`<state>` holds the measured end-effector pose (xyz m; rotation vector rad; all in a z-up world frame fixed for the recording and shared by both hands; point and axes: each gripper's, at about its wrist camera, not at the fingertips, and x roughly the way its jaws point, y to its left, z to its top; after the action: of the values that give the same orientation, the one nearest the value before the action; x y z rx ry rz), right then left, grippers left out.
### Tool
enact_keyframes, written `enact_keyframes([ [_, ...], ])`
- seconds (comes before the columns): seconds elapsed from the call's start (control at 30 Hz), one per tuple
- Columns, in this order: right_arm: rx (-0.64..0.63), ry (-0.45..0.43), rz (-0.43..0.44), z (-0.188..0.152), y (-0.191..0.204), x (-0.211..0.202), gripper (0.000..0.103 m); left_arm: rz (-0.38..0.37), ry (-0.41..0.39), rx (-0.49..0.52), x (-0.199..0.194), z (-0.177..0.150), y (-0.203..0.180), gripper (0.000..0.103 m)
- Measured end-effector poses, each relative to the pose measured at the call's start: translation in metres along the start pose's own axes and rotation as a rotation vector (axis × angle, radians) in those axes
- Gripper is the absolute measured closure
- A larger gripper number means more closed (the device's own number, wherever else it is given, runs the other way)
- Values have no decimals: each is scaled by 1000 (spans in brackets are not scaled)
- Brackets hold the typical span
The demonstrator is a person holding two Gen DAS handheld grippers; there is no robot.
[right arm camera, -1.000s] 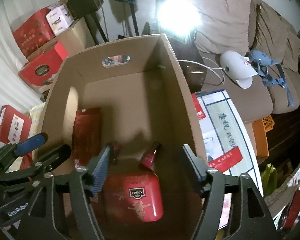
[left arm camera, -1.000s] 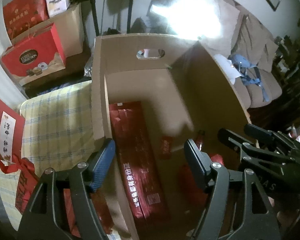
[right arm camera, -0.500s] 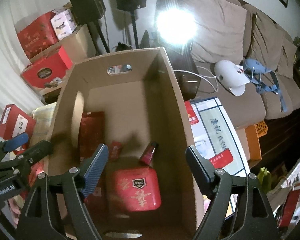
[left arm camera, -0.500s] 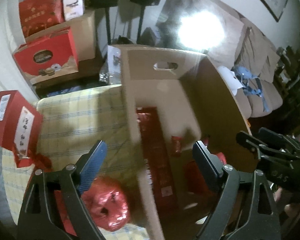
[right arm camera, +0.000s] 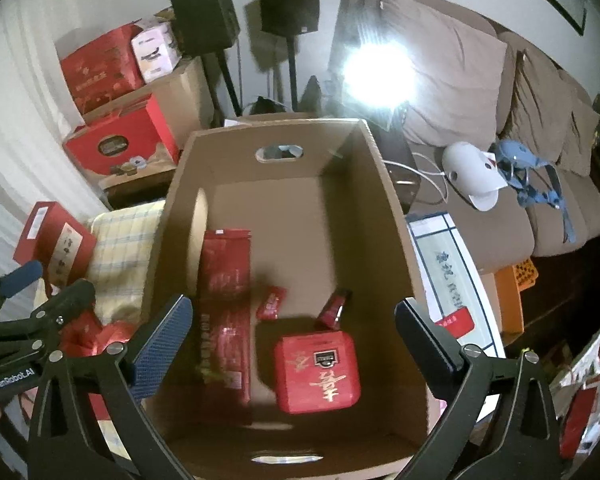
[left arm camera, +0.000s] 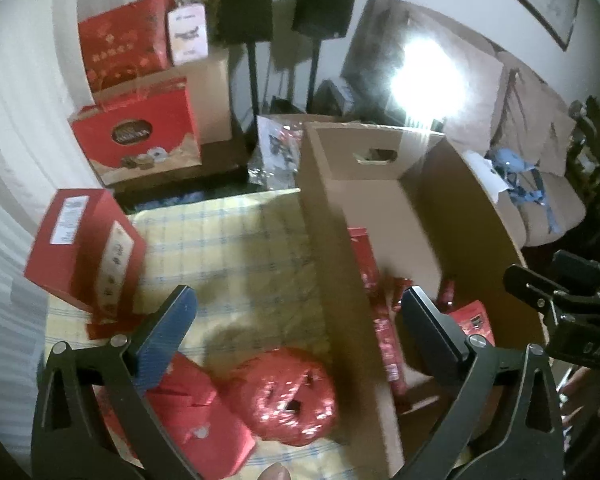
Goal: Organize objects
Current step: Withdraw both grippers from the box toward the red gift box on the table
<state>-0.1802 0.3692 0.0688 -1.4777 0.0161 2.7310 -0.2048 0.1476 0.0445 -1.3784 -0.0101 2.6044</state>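
Observation:
An open cardboard box (right arm camera: 396, 216) stands on a yellow checked cloth (left arm camera: 236, 256). Inside lie a long red pack (right arm camera: 224, 308), a square red tin (right arm camera: 318, 372), a small red sachet (right arm camera: 271, 302) and a small dark red packet (right arm camera: 334, 308). My right gripper (right arm camera: 294, 340) is open and empty above the box. My left gripper (left arm camera: 298, 332) is open and empty above the box's left wall (left arm camera: 340, 280), over a shiny red foil bundle (left arm camera: 286, 394) and a flat red packet (left arm camera: 196, 416) on the cloth. A red gift box (left arm camera: 84, 252) stands at the cloth's far left.
Red gift cartons (left arm camera: 136, 136) and two black speakers on stands (left arm camera: 246, 8) are at the back. A beige sofa (right arm camera: 500, 120) with a white object (right arm camera: 472, 176) is on the right. A bright lamp (right arm camera: 376, 72) glares. A white and blue printed box (right arm camera: 448, 276) lies right of the cardboard box.
My left gripper has moved left and back, out of the box to over the cloth, bringing the foil bundle into view. My right gripper has risen and opened wider above the tin.

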Motion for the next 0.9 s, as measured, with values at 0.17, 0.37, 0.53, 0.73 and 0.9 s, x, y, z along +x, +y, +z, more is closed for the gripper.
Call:
enact_keyframes([
  [0.17, -17, -5, 7, 0, 16, -3, 1, 6, 0, -5, -6, -4, 13, 1],
  [0.37, -42, -14, 23, -1, 34, -4, 1, 3, 3, -34, -10, -8, 35, 1],
  [0.53, -57, -15, 36, -1, 50, -1, 1, 2, 15, -48, -11, -13, 52, 1],
  [0.73, -86, -18, 57, 0, 72, 2, 1, 4, 20, -66, -13, -19, 73, 1],
  [0.9, -110, -17, 81, 0, 92, 5, 1, 16, 10, -91, -16, -22, 92, 1],
])
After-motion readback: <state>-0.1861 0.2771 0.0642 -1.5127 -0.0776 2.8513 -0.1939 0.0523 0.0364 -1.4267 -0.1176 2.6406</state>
